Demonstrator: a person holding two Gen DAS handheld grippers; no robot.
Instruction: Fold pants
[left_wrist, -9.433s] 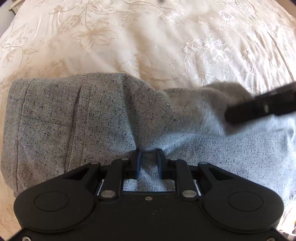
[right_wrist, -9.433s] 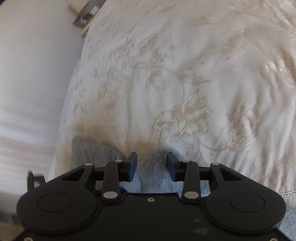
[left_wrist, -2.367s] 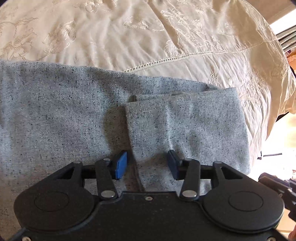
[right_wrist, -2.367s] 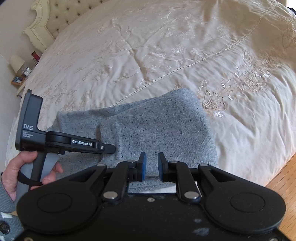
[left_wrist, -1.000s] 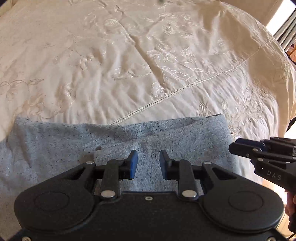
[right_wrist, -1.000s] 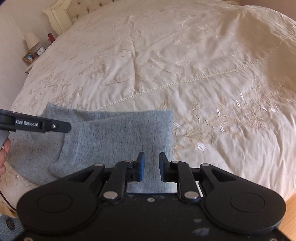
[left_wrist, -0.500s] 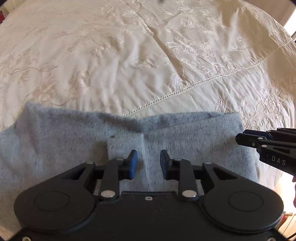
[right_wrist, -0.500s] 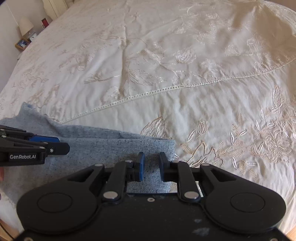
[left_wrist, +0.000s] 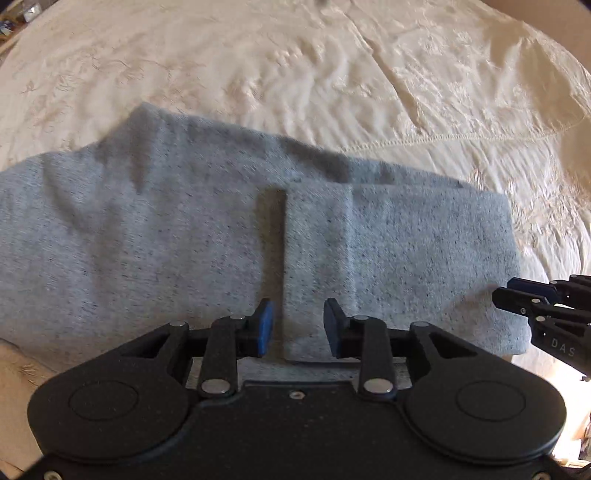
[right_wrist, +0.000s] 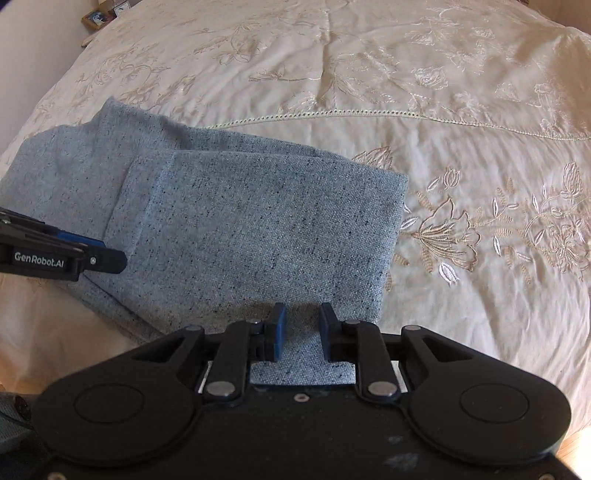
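A home bedroom. A wide bed (right_wrist: 369, 92) fills both views, covered by a cream bedspread (left_wrist: 258, 55) embroidered with flowers and leaves. At its far corner, small framed pictures (right_wrist: 96, 16) stand on what looks like a nightstand beside a pale wall.

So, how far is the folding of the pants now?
One fold looks done: the grey pants lie on the bedspread with the leg end laid over the wider part. In hand: both tools are open over the near edge, the left tool astride the flap's edge and the right tool at the folded end. Left: probably another fold, since the bundle is long.
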